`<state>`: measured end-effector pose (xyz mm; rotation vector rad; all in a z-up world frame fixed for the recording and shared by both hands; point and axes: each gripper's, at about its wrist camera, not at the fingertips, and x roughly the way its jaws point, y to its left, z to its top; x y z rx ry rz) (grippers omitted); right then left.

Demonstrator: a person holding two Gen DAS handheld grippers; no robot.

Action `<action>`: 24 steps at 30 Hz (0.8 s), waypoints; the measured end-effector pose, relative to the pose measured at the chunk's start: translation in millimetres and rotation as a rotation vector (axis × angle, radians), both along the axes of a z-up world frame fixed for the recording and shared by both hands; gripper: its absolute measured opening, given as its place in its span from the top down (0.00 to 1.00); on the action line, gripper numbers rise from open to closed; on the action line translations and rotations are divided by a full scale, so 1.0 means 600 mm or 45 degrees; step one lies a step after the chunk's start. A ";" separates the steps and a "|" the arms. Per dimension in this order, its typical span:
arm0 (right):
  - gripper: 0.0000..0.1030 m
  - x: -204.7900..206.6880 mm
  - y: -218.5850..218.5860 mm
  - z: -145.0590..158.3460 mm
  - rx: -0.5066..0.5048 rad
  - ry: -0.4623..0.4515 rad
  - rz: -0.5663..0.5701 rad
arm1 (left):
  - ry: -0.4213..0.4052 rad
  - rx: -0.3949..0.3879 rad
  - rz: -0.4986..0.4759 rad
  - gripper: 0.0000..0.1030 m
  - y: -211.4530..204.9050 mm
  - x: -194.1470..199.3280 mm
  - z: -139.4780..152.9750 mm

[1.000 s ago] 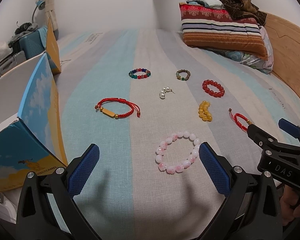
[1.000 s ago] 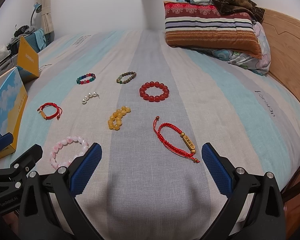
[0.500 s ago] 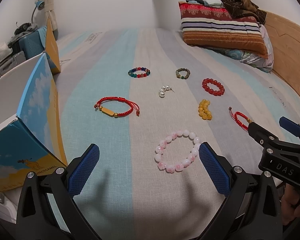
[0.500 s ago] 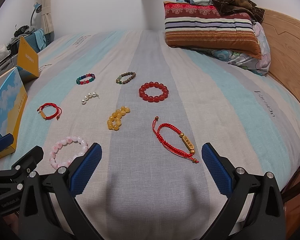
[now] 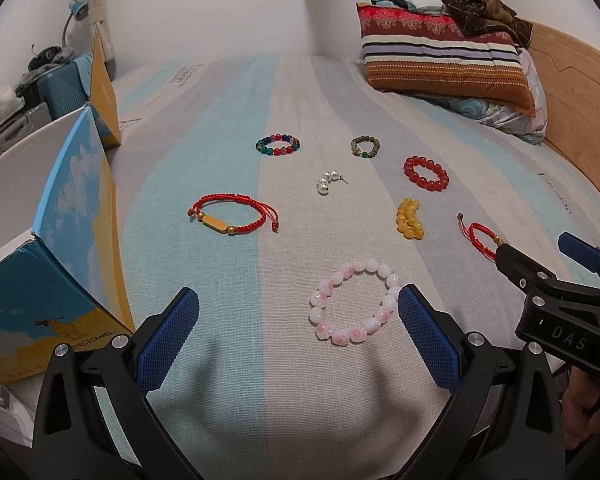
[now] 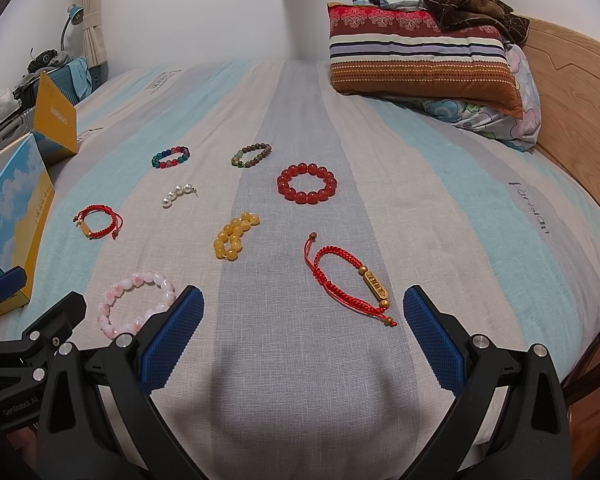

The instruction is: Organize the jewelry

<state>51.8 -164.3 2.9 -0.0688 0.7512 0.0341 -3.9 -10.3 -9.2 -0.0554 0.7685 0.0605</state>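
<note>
Several bracelets lie on the striped bedsheet. A pink bead bracelet lies just ahead of my open left gripper, near its right finger. A red cord bracelet with a gold bar lies just ahead of my open right gripper. Farther off lie a second red cord bracelet, a yellow bead bracelet, a red bead bracelet, a pearl piece, a multicolour bead bracelet and a brown-green bead bracelet. Both grippers are empty.
An open blue and yellow cardboard box stands at the left edge of the bed. A striped pillow and a wooden headboard are at the far right. Suitcases stand beyond the bed at the left.
Both grippers have drawn back slightly and stay open. No jewelry has moved.
</note>
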 end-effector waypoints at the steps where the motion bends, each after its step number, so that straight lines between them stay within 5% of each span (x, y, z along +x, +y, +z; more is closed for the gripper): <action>1: 0.07 0.000 0.000 0.000 -0.001 0.000 0.000 | 0.000 -0.001 0.000 0.05 0.000 0.000 0.000; 24: 0.07 0.000 -0.005 0.005 0.003 -0.007 -0.001 | 0.004 0.001 -0.003 0.05 -0.005 -0.001 0.002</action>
